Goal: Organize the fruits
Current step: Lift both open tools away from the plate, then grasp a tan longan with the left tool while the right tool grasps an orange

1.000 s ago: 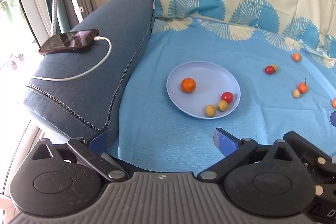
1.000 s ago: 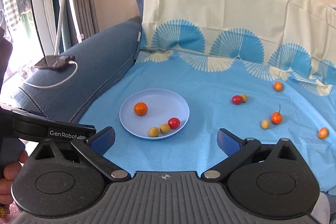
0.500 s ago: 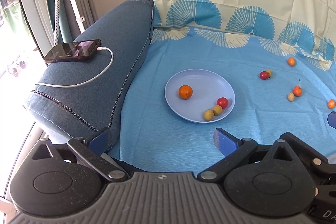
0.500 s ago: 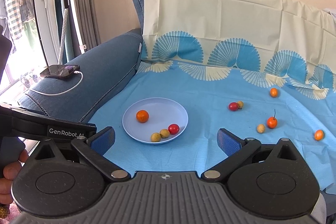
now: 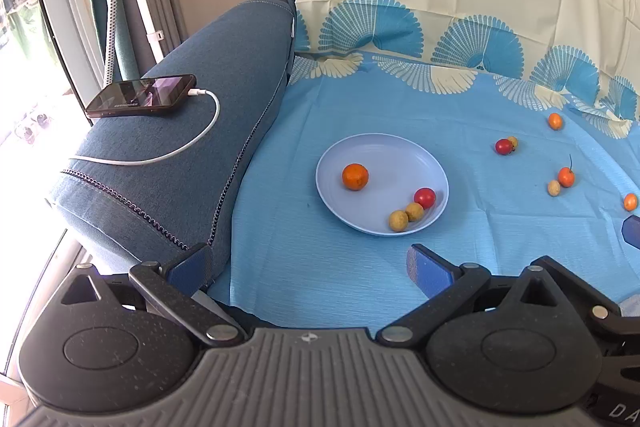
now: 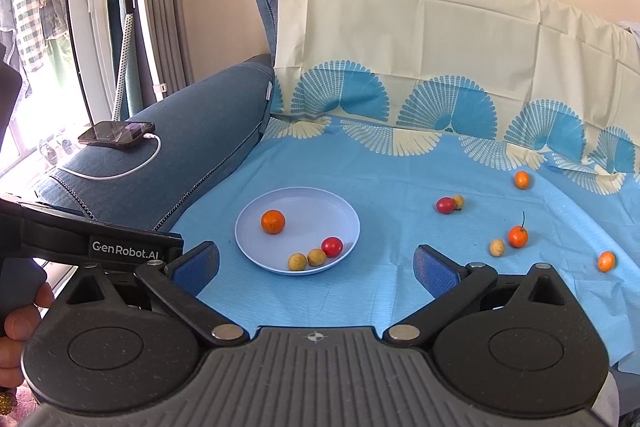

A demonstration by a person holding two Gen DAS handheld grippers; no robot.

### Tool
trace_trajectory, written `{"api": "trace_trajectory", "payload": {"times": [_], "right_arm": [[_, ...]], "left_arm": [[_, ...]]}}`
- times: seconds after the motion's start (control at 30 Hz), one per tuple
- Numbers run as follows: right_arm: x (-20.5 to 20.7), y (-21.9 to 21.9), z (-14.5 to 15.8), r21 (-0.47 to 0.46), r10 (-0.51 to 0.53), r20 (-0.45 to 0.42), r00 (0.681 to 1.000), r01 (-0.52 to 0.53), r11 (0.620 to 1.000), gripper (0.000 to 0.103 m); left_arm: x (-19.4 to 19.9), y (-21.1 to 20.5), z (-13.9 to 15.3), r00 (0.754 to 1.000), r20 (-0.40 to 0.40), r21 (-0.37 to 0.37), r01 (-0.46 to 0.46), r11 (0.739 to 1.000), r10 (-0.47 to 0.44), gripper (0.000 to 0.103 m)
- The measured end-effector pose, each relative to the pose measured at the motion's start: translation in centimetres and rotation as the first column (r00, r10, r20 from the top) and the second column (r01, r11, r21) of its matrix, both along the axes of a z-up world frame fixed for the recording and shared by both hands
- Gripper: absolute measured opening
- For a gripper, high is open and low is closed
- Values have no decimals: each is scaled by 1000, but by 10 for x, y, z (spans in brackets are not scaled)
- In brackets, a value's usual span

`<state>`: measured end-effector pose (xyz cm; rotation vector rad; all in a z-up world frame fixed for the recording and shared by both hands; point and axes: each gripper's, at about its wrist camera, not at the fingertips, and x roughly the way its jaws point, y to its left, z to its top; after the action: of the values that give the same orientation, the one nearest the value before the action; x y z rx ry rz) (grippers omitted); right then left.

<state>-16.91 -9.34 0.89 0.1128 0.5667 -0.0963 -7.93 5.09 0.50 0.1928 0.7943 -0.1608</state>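
Left wrist view: the left gripper (image 5: pixel 310 261) hangs back from the sofa seat with its blue fingers spread wide and nothing between them. Ahead of it on the blue cloth (image 5: pixel 360 267) sits the plate (image 5: pixel 332 195), the landmark here. On the plate lie an orange fruit (image 5: pixel 355 177) toward its left side, and a red fruit (image 5: pixel 424 197) touching two tan fruits (image 5: pixel 406 216) at the near right rim. To the right of the plate, loose on the cloth, lie a red fruit beside a tan one (image 5: pixel 505 146), an orange fruit with a stem (image 5: pixel 566 177) just beside a tan one, and two more orange fruits farther right. Left of the plate, a phone (image 5: pixel 141 95) rests on the armrest (image 5: pixel 180 155), with its white cable plugged in.

Right wrist view: the right gripper (image 6: pixel 316 263) is likewise spread and empty, with the plate (image 6: pixel 248 231) straight ahead between its fingers. The loose red fruit (image 6: pixel 445 205) and the stemmed orange fruit (image 6: pixel 518 235) lie right of the plate, beyond the right finger. A person's hand (image 6: pixel 18 323) grips the other tool at the left edge.

The job looks part done: four fruits plated, six still out. The step in hand appears to be choosing the next fruit; that calls for swinging right of the plate and closing gently on one small, round fruit that could roll.
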Motion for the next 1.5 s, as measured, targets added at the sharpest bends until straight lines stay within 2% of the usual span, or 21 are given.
{"api": "trace_trajectory", "payload": {"times": [1.0, 1.5], "right_arm": [[6, -10, -10, 33, -27, -24, 999, 28, 999, 102], [11, -46, -23, 85, -99, -39, 994, 102, 991, 102]], "left_arm": [[7, -9, -6, 1000, -22, 29, 7, 1000, -6, 103], [24, -48, -9, 998, -48, 75, 54, 996, -50, 103]]}}
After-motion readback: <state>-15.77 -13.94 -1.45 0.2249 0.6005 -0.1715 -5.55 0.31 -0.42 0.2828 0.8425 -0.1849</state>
